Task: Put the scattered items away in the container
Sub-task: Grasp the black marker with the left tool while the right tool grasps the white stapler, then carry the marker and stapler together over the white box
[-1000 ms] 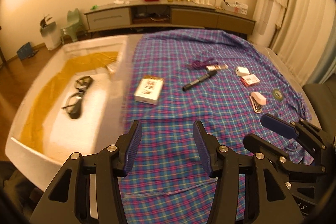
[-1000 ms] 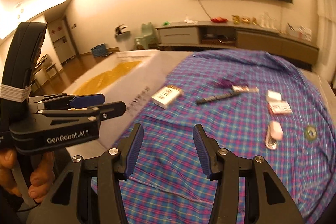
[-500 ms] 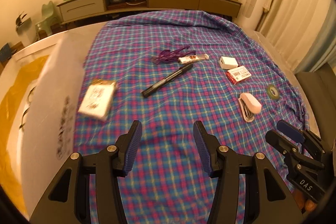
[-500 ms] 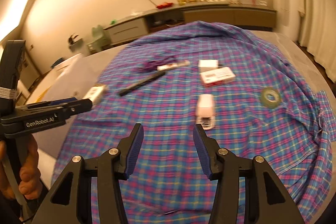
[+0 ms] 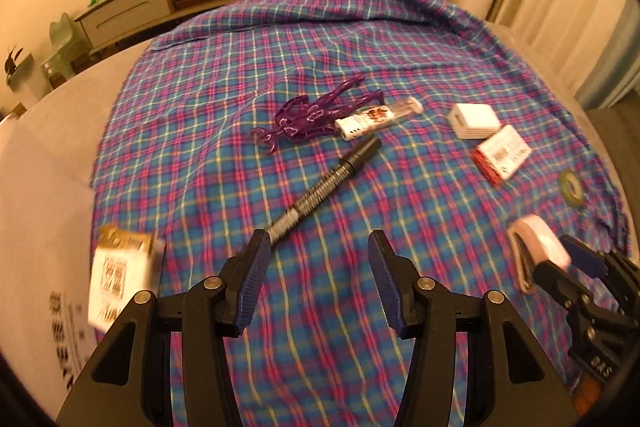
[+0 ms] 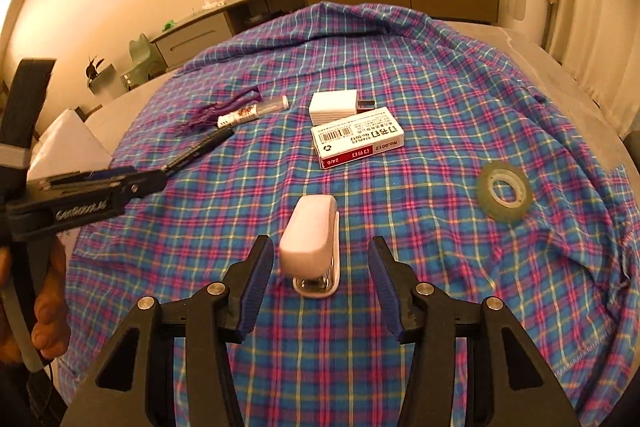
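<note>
A: Which step was this?

B: Reaching. Right gripper (image 6: 320,283) had fingers apart straddling the pink stapler (image 6: 313,247) on the plaid cloth (image 6: 420,227); next, squeeze.

A: Left gripper (image 5: 316,279)?

B: Spread, empty, marker (image 5: 320,193) at 12 o'clock.

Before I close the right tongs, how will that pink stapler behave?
The stapler looks rigid with smooth, rounded plastic, so it may slip a little. It lies flat on the cloth, unlikely to roll. The right tongs are open and straddle its near end, so it might pivot.

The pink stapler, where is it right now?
In the right wrist view, the pink stapler lies on the plaid cloth between the open right gripper's fingers, just below the staples box and left of the tape roll.
</note>
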